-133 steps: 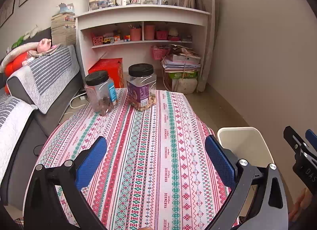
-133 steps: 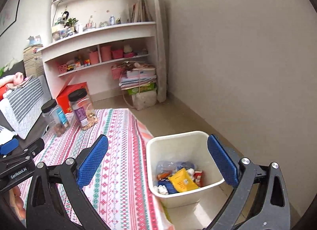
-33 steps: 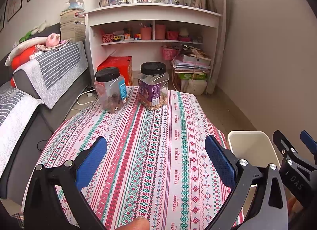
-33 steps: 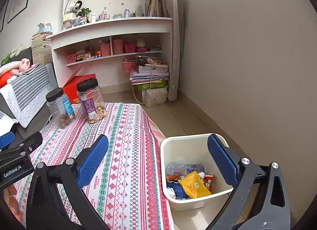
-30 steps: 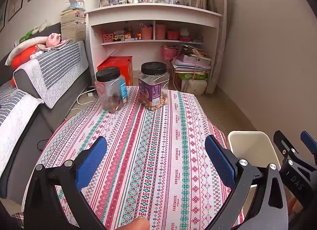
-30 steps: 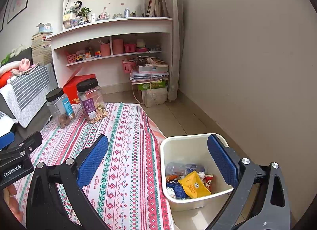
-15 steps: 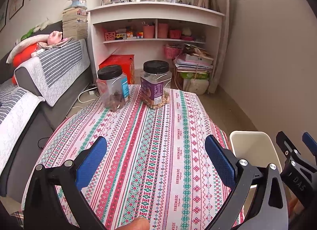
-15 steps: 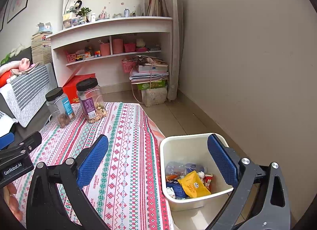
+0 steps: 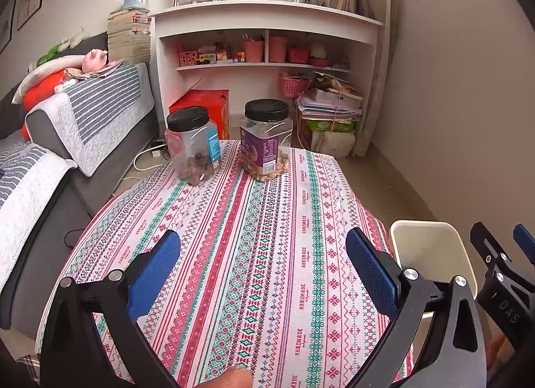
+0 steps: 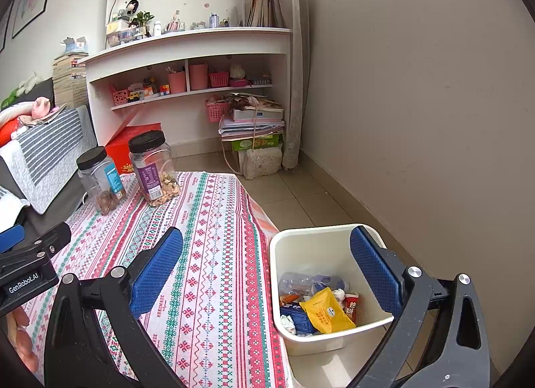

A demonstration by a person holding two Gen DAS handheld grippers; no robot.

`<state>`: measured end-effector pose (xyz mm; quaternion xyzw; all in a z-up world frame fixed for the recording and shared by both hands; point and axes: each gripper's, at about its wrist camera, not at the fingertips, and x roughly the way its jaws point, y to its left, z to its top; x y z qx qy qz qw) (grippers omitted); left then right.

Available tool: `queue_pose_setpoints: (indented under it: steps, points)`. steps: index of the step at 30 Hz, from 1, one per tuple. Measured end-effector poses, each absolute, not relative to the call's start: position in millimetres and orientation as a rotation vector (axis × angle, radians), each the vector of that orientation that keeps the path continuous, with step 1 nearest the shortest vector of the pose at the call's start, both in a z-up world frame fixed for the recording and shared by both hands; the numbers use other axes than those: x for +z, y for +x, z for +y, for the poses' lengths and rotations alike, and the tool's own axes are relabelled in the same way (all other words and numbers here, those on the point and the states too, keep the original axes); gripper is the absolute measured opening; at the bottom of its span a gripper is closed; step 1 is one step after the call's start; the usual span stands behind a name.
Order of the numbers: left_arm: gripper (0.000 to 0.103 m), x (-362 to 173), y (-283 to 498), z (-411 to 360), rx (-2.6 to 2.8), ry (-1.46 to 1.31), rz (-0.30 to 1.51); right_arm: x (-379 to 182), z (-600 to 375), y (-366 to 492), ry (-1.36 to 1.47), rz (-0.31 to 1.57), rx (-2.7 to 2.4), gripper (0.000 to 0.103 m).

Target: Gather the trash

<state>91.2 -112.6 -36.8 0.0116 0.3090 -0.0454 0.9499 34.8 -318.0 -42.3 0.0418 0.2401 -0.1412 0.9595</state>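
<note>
The left gripper [image 9: 262, 259] hangs over the striped tablecloth [image 9: 254, 240] with its blue pads [image 9: 371, 271] spread wide and nothing between them. The right gripper [image 10: 265, 264] is likewise spread wide and empty, one pad [image 10: 155, 269] above the cloth's right edge and the other [image 10: 374, 271] in front of the bin [image 10: 321, 244]. The bin stands on the tiled floor [image 10: 301, 194], just beside the table's right side, and the trash lies at its bottom: a yellow packet [image 10: 324, 312], a crumpled clear bottle [image 10: 302, 282], a blue wrapper [image 10: 296, 316], a small red packet [image 10: 351, 307] and white scraps. From the left wrist view only the bin's pale rim [image 9: 424, 224] shows, its contents hidden. At the cloth's far end two clear jars with black lids stand near each other but apart: the blue-labelled jar [image 9: 194, 150] on the left and the purple-labelled jar [image 9: 265, 145] to its right, each with nuts at the bottom. Beyond them are a white shelf unit [image 9: 267, 40], a red box [image 9: 204, 105] on the floor, and a sofa [image 9: 67, 140] along the left.
</note>
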Motion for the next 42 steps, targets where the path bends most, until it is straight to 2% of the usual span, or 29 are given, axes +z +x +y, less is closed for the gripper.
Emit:
queue_pose_setpoints:
  steps: [42]
  points:
    - [0.094, -38, 91, -114, -0.126, 0.035, 0.625, -53, -320, 30, 0.091, 0.503, -0.284, 0.096]
